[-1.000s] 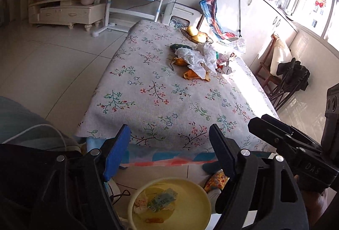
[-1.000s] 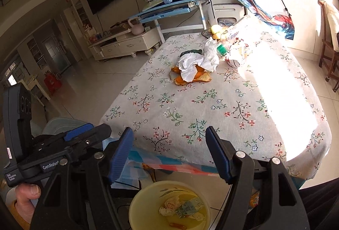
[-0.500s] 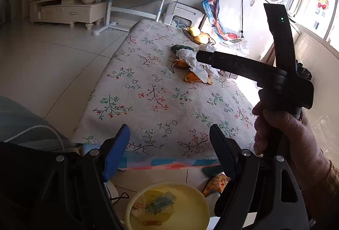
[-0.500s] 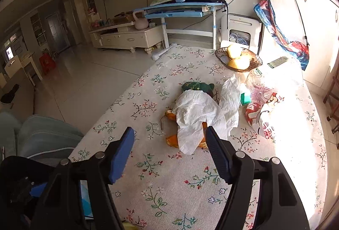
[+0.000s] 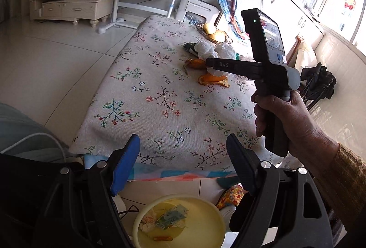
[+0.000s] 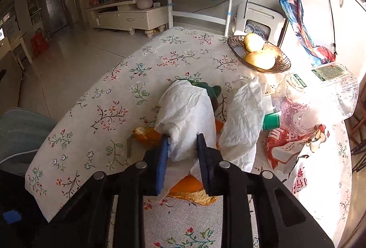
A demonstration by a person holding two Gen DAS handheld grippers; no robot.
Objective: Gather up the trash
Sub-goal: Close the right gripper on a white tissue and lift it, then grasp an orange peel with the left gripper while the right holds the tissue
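A pile of trash lies mid-table: crumpled white tissue (image 6: 187,117), orange peels (image 6: 148,136), a green wrapper (image 6: 211,90) and a second white tissue (image 6: 242,120). My right gripper (image 6: 183,145) has its fingers closed on the near end of the white tissue. In the left wrist view the right gripper's body (image 5: 233,64) reaches over the pile (image 5: 213,80). My left gripper (image 5: 183,168) is open and empty at the table's near edge, above a yellow bin (image 5: 205,220) on the floor that holds some scraps.
A wicker basket with fruit (image 6: 260,56) stands at the table's far side. Clear plastic packaging (image 6: 320,97) and a red-and-white bag (image 6: 295,152) lie right of the pile. A floral cloth covers the table (image 5: 164,99). A chair (image 5: 318,81) stands right.
My right gripper moved forward over the table to the pile and narrowed its fingers onto the white tissue. My left gripper stayed above the yellow bin.
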